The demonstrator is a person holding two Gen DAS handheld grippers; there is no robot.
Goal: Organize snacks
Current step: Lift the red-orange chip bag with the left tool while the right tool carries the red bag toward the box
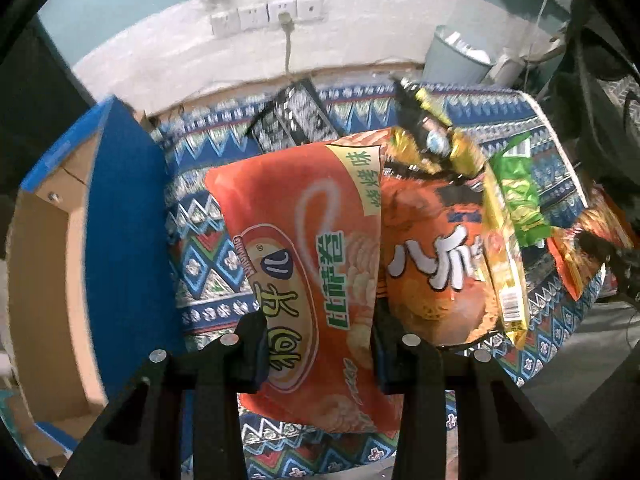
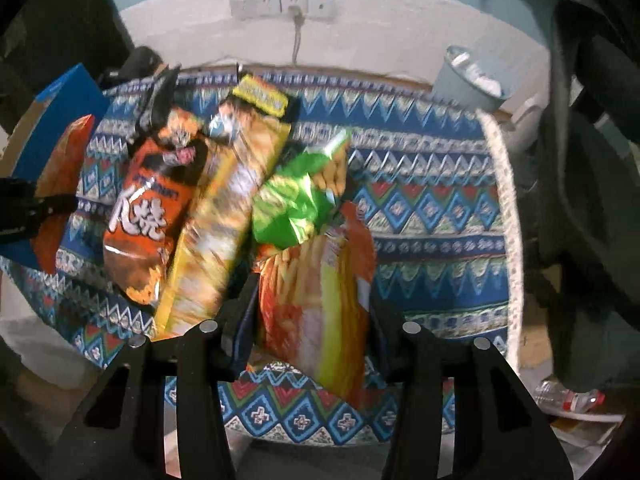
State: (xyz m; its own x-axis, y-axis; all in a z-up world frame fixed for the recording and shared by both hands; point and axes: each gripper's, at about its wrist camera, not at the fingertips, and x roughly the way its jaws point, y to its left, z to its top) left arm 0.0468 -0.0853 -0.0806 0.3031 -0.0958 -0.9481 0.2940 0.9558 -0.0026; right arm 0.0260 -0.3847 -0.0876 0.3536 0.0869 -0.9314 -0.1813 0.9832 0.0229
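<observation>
Holding bags: both claws clenched, each on one snack.
Box: open blue cardboard box (image 1: 120, 216), stiff, far left.
Left claw (image 1: 318, 360): pinches the red-orange crisp bag (image 1: 304, 264) across its width; long axis runs away from the claw; box nearest this hand.
Right claw (image 2: 312, 328): grips a glossy orange-yellow fries bag (image 2: 320, 300), probably lifted off the patterned table cloth (image 2: 432, 216).

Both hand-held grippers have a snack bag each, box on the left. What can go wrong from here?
1. The left hand-held gripper pinches the orange chip bag only near its bottom edge; the puffy bag may slip or swing.
2. The right hand-held gripper holds the fries bag beside the green bag; it might drag that one along.
</observation>
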